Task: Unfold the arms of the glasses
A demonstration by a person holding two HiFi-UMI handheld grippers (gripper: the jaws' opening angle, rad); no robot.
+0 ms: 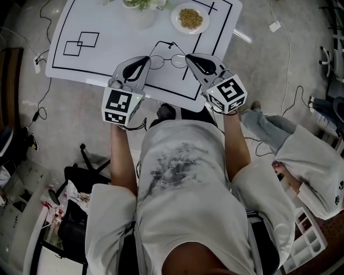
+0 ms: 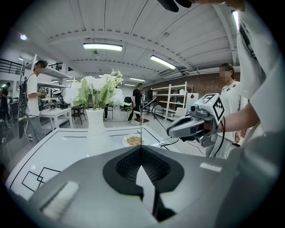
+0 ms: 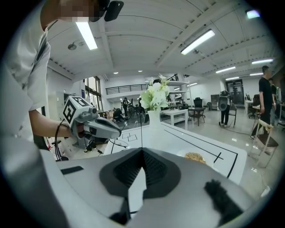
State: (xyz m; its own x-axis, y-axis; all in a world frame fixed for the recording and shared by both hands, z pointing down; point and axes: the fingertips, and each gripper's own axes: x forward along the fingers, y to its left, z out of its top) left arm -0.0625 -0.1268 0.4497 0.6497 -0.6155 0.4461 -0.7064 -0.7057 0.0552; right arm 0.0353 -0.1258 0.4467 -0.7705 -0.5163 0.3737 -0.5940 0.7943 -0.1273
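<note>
Glasses [image 1: 167, 60] are held over the near edge of the table [image 1: 107, 59] in the head view, with the left gripper [image 1: 145, 62] at their 9 o'clock end and the right gripper [image 1: 189, 59] at 3 o'clock, probably to brace both hinges. Left gripper view: jaws closed on a thin arm [image 2: 141, 132] rising toward 12 o'clock. Right gripper view: jaws likewise pinched on the other arm [image 3: 141, 130], with a lens [image 3: 118, 143] at 9 o'clock.

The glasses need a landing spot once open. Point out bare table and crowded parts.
Bare: the left half of the table, around the drawn squares, left of the vase. Crowded: the near edge, where the left gripper and right gripper clamp the glasses, and the far side with vase and plate.
</note>
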